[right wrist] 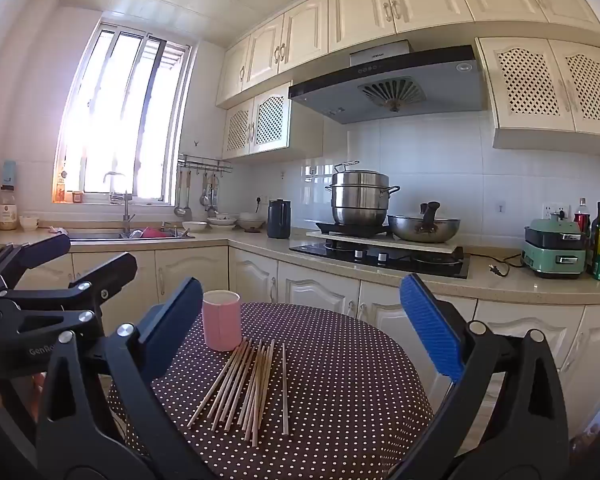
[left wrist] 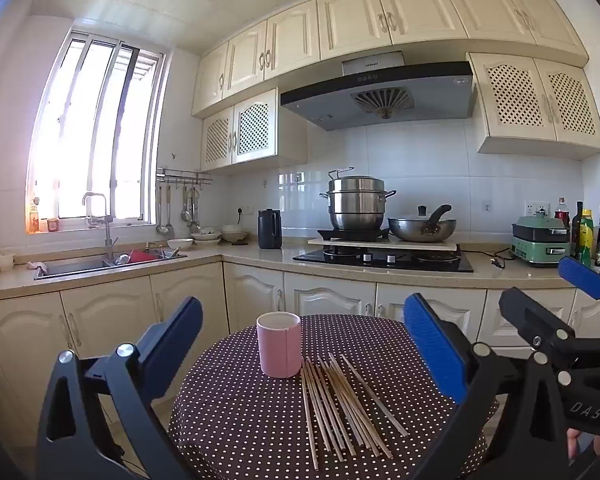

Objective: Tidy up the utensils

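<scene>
A pink cup [left wrist: 279, 344] stands upright on a round table with a dark polka-dot cloth [left wrist: 236, 420]. Several wooden chopsticks [left wrist: 340, 400] lie loose in a pile just right of the cup. My left gripper [left wrist: 302, 340] is open and empty, held above the table's near side, with the cup between its blue fingers [left wrist: 434, 344]. In the right wrist view the cup [right wrist: 221, 314] sits left of the chopsticks [right wrist: 248, 388] on the table [right wrist: 340, 380]. My right gripper [right wrist: 300, 320] is open and empty above the table. Each gripper shows at the edge of the other's view.
Behind the table runs an L-shaped kitchen counter [left wrist: 260, 256] with a sink [left wrist: 108, 262], a black kettle [left wrist: 269, 229], a steamer pot [left wrist: 356, 208] and a wok [left wrist: 422, 229] on the hob, a green appliance [left wrist: 540, 242] and bottles [left wrist: 588, 236].
</scene>
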Motion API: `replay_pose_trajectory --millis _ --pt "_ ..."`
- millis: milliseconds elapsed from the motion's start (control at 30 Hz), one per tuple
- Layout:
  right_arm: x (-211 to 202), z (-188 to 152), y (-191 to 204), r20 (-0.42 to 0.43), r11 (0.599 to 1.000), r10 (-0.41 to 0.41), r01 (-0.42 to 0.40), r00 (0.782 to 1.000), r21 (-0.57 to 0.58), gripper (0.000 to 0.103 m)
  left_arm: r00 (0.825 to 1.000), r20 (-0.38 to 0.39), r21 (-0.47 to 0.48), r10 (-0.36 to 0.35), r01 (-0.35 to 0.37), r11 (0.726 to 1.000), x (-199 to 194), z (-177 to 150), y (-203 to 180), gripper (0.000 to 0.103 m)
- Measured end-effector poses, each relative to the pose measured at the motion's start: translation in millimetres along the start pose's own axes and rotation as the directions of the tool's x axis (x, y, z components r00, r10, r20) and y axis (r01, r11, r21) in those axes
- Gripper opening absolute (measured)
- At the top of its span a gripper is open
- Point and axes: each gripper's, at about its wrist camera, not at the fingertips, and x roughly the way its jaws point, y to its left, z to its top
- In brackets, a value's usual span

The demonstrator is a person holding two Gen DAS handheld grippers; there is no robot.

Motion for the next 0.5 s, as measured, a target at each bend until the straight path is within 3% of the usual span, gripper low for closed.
replay_pose_trajectory --millis 500 --pt "0.9 -1.4 1.3 -0.013 1.000 0.003 -0.003 1.000 0.005 0.097 1.000 0.012 0.004 0.009 -0.009 1.000 -2.7 -2.6 -2.4 0.099"
